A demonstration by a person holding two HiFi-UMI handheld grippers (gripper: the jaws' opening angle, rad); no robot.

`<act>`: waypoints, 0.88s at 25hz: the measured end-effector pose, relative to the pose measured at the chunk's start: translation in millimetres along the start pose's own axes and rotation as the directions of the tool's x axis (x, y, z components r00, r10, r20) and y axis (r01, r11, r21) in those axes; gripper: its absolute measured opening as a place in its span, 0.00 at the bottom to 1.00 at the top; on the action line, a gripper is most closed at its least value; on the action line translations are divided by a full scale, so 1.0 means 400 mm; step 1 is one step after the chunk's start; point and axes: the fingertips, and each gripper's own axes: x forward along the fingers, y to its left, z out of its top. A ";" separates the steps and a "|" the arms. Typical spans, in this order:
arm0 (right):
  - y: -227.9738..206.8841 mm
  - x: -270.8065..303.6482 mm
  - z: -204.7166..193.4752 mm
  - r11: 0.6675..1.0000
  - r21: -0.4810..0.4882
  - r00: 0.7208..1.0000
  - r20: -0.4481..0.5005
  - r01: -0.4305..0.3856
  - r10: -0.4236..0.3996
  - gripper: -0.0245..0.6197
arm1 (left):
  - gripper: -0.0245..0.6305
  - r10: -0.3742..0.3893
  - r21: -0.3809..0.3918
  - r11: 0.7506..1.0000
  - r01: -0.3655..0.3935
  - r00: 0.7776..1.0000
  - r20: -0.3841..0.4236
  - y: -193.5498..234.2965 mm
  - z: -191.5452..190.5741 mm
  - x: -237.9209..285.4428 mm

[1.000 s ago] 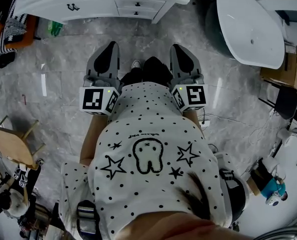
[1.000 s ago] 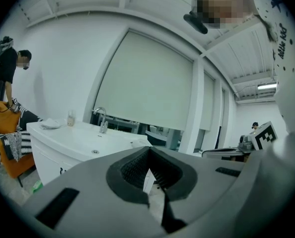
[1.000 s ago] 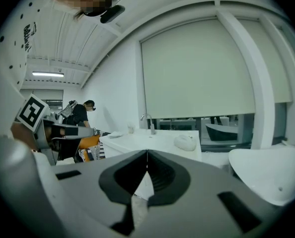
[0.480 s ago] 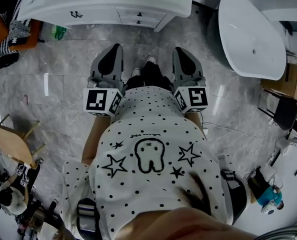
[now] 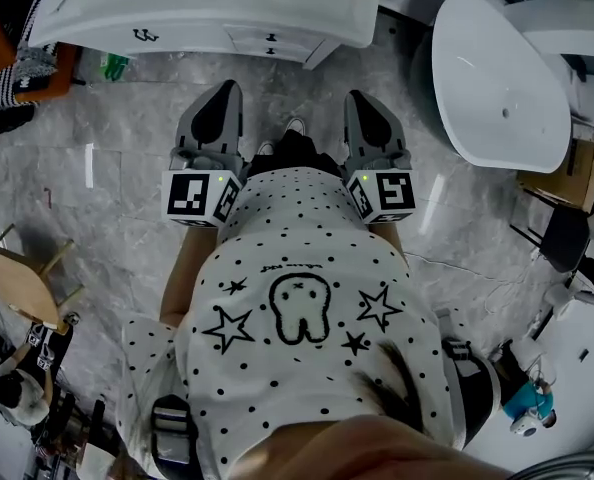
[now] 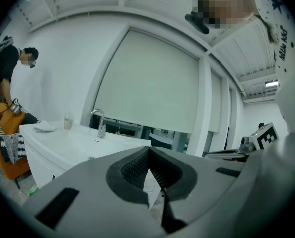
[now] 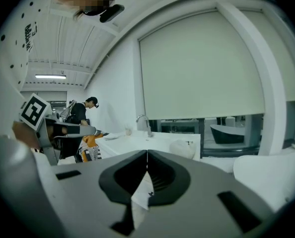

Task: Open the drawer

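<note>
drawer [image 5: 270,38] low in the white vanity [image 5: 192,3] dead ahead, well beyond both tips, front running crosswise. left tool [image 5: 225,96] and right tool [image 5: 361,102] both pinched together, empty; left seemingly a touch nearer.

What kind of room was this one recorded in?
Likely a bathroom showroom or mock bathroom: a white vanity with drawers, a faucet on its top, and a white freestanding bathtub.

The white drawer [image 5: 267,38], dark-knobbed, sits shut in the white vanity [image 5: 207,3] front.
</note>
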 end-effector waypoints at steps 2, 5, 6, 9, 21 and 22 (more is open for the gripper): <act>0.096 -0.065 -0.025 1.000 -0.014 1.000 0.007 -0.011 0.012 0.06 | 0.04 0.017 0.000 1.000 -0.017 1.000 0.017 0.015 -0.017 -0.125; 0.181 -0.128 -0.058 0.999 -0.032 1.000 0.011 -0.022 0.023 0.06 | 0.04 0.047 -0.002 0.999 -0.047 0.998 0.044 0.035 -0.038 -0.244; 0.182 -0.133 -0.063 0.999 -0.037 1.000 0.012 -0.023 0.024 0.06 | 0.04 0.056 -0.001 0.998 -0.056 0.997 0.052 0.038 -0.040 -0.252; 0.160 -0.131 -0.062 0.999 -0.042 1.000 0.010 -0.024 0.024 0.06 | 0.04 0.081 0.000 0.997 -0.081 0.995 0.065 0.047 -0.037 -0.245; 0.147 -0.133 -0.055 1.000 -0.019 1.000 0.003 -0.007 0.007 0.06 | 0.04 0.083 -0.004 0.997 -0.083 0.995 0.064 0.054 -0.026 -0.234; 0.144 -0.135 -0.053 1.000 -0.017 1.000 0.004 -0.002 0.002 0.06 | 0.04 0.079 -0.002 0.997 -0.079 0.995 0.062 0.052 -0.023 -0.230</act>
